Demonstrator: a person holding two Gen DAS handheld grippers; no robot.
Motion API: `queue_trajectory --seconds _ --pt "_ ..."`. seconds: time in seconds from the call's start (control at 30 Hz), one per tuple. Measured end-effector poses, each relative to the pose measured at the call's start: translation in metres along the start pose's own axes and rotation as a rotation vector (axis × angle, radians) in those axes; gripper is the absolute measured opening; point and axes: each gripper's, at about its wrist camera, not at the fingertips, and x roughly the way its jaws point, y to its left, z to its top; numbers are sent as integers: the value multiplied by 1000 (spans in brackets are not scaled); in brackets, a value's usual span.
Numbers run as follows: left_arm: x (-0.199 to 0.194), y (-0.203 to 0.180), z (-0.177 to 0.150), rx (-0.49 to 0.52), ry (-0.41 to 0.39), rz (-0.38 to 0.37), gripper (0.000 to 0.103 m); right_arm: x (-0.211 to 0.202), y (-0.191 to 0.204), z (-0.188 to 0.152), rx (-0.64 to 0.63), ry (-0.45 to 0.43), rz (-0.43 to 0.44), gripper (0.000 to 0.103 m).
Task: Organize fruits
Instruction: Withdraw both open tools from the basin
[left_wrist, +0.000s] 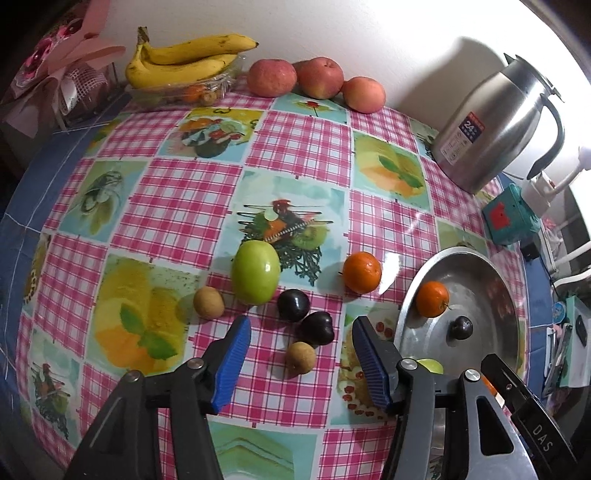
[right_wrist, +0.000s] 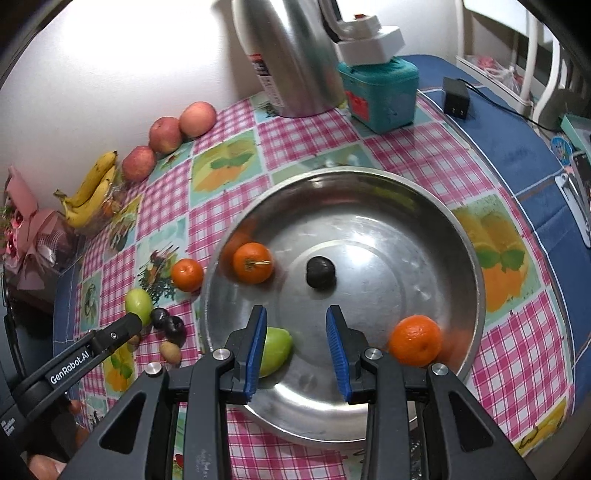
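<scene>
A steel basin (right_wrist: 461, 236) holds two oranges (right_wrist: 252, 263), (right_wrist: 415, 340), a dark plum (right_wrist: 320, 272) and a green fruit (right_wrist: 275, 350). My right gripper (right_wrist: 297, 347) is open and empty above the basin's near side. My left gripper (left_wrist: 301, 354) is open and empty above loose fruit on the checked tablecloth: a green fruit (left_wrist: 255, 272), an orange (left_wrist: 362, 272), two dark plums (left_wrist: 293, 305), (left_wrist: 317, 328) and two small brown fruits (left_wrist: 209, 302), (left_wrist: 301, 357). The basin (left_wrist: 491, 280) lies to its right.
Bananas (left_wrist: 184, 59) in a clear dish and three apples (left_wrist: 317, 77) line the back wall. A steel kettle (left_wrist: 495, 122), a teal box (left_wrist: 506, 218) and a black plug (right_wrist: 456, 98) stand at the right. Pink flowers (left_wrist: 66, 55) are at the far left.
</scene>
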Motion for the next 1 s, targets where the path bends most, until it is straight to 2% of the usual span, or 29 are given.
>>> queue_trajectory --seconds 0.13,0.17,0.23,0.37,0.4,0.47,0.63,0.77,0.87,1.0 --pt "3 1 0 2 8 8 68 2 4 -1 -13 6 -1 35" --pt "3 1 -1 4 9 12 71 3 4 -1 -14 11 -8 38" --pt "5 2 -2 7 13 24 76 6 3 -1 -14 20 -24 51" --pt "8 3 -2 9 11 56 92 13 2 -1 -15 38 -58 56" --pt "8 4 -3 9 11 64 94 14 1 -1 -14 40 -66 61" --pt "10 5 -3 11 12 80 99 15 -1 -2 -12 41 -76 65" --pt "13 6 -4 16 18 93 103 16 -1 -2 -14 35 -89 75" --pt "14 6 -5 21 14 97 103 16 0 -2 -29 25 -95 78" --pt "15 6 -5 28 10 117 103 17 1 -3 -43 16 -103 91" --pt "14 7 -5 32 -4 126 103 16 2 -2 -50 3 -108 92"
